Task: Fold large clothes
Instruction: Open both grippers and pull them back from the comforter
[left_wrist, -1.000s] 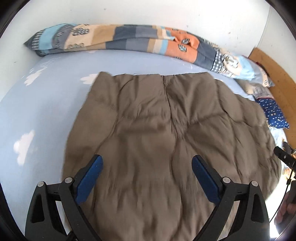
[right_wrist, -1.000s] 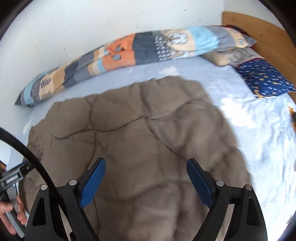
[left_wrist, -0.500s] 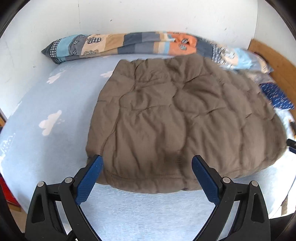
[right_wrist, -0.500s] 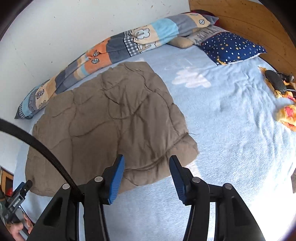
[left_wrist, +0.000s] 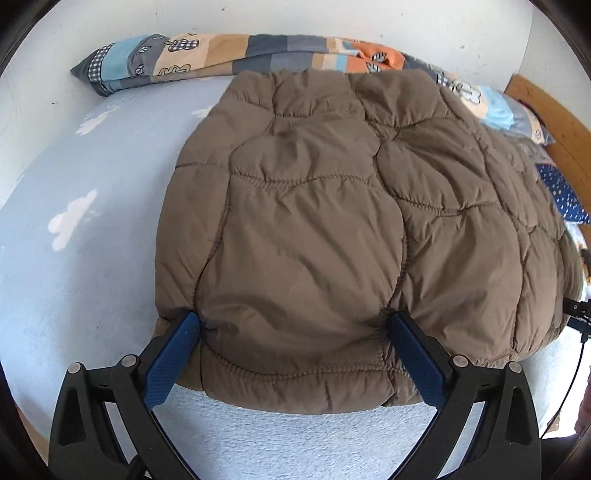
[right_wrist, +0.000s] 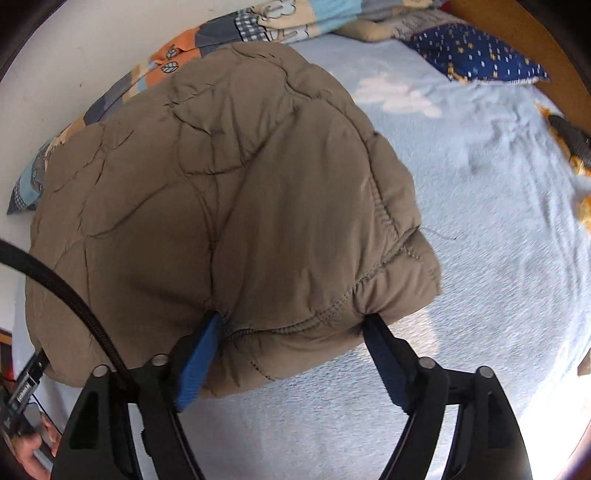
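Observation:
A brown quilted puffer jacket (left_wrist: 332, 221) lies folded on the light blue bed; it also shows in the right wrist view (right_wrist: 221, 184). My left gripper (left_wrist: 291, 325) is open, its blue pads straddling the jacket's near left edge, with padded fabric bulging between them. My right gripper (right_wrist: 291, 325) is open too, its pads on either side of the jacket's near right corner. The fingertips of both press into the fabric and are partly hidden by it.
The jacket rests on a blue sheet with white clouds (left_wrist: 74, 221). A patchwork bolster (left_wrist: 221, 55) lies along the white wall. A navy star pillow (right_wrist: 476, 55) and wooden headboard (right_wrist: 517, 29) are at right. An orange and black object (right_wrist: 572, 144) lies at the far right.
Both grippers pulled back off the jacket to the near edge, then moved in so their open pads now straddle its near edge. The right gripper narrowed, then widened again.

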